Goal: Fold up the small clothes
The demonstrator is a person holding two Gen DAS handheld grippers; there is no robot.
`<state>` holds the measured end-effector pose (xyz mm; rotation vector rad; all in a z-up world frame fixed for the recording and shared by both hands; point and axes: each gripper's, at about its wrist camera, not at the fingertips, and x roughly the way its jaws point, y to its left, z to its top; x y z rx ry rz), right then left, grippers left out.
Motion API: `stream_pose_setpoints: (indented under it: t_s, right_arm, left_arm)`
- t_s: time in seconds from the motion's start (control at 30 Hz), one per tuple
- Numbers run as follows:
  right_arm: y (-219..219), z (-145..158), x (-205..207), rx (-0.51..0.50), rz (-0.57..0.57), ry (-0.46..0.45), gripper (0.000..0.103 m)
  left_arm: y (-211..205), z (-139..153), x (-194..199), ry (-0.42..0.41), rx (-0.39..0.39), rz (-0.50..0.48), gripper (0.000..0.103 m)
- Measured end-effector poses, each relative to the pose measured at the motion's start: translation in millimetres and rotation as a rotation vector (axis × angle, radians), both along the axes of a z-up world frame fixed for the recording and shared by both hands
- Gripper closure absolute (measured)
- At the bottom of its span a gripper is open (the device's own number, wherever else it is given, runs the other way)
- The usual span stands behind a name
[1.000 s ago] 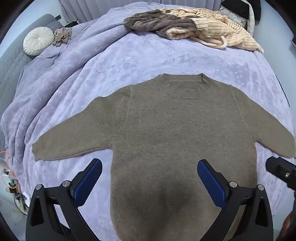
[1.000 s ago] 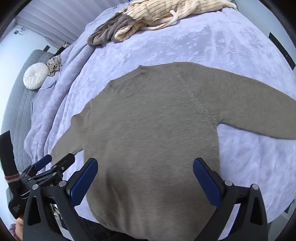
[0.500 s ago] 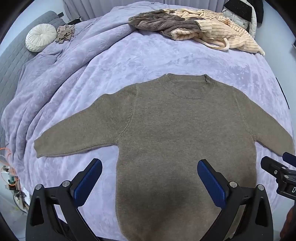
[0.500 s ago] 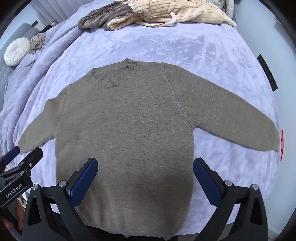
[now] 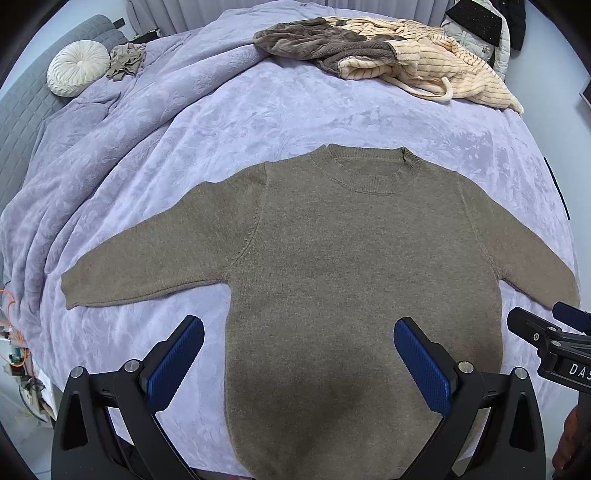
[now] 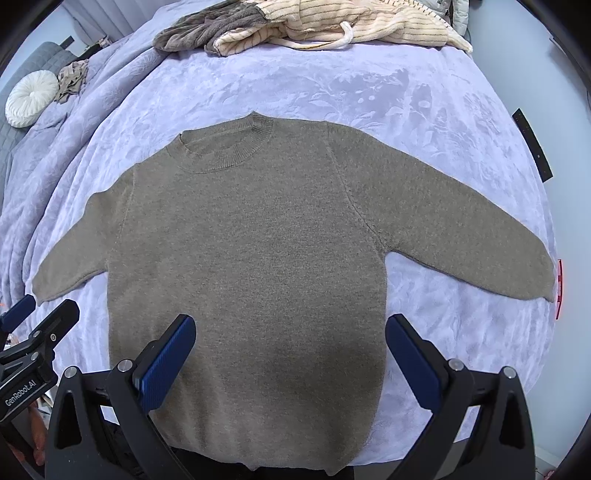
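Across the lavender quilted bed (image 5: 332,110), the olive-brown knitted sweater (image 5: 351,266) is spread flat, sleeves out. Both views have been drawn back and squared above its hem. Left gripper (image 5: 299,360) and right gripper (image 6: 290,356) are held wide apart, empty; folding can be started.

Left wrist view: looks from above the bed's (image 5: 332,110) near edge, facing the far pile of clothes (image 5: 388,62), sweater (image 5: 351,277) centred. Right wrist view: same direction, near height, set slightly rightward. Both share the sweater (image 6: 251,258), pile (image 6: 295,26), round cushion (image 6: 31,98). Each catches the other hand-held gripper at its frame edge.
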<state>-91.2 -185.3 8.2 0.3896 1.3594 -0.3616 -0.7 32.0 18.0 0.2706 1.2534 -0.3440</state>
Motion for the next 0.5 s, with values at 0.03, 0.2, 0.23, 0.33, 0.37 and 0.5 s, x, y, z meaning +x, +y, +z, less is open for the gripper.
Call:
stream_pose_setpoints:
  t_s: [0.03, 0.2, 0.23, 0.33, 0.37, 0.5]
  right_arm:
    - [0.0, -0.4, -0.6, 0.001, -0.001, 0.000, 0.001]
    - [-1.3, -0.2, -0.9, 0.002, -0.006, 0.005, 0.001]
    - [-1.7, -0.2, -0.6, 0.002, -0.007, 0.006, 0.001]
    - [-2.5, -0.2, 1.0, 0.000, -0.010, 0.012, 0.001]
    - [-2.8, -0.1, 1.9, 0.001, -0.011, 0.014, 0.001]
    - [-3.0, -1.6, 1.0, 0.002, -0.013, 0.017, 0.001]
  left_arm:
    - [-0.2, -0.2, -0.3, 0.001, 0.001, 0.001, 0.000]
    - [1.1, -1.9, -0.6, 0.010, 0.003, 0.006, 0.000]
    - [1.6, -2.4, 0.0, 0.010, 0.005, 0.007, 0.000]
    - [1.4, -2.9, 0.7, 0.011, 0.009, 0.007, 0.000]
    - [1.3, -3.0, 0.9, 0.010, 0.010, 0.008, 0.000]
    - [1.2, -4.2, 2.3, 0.012, 0.016, 0.009, 0.000]
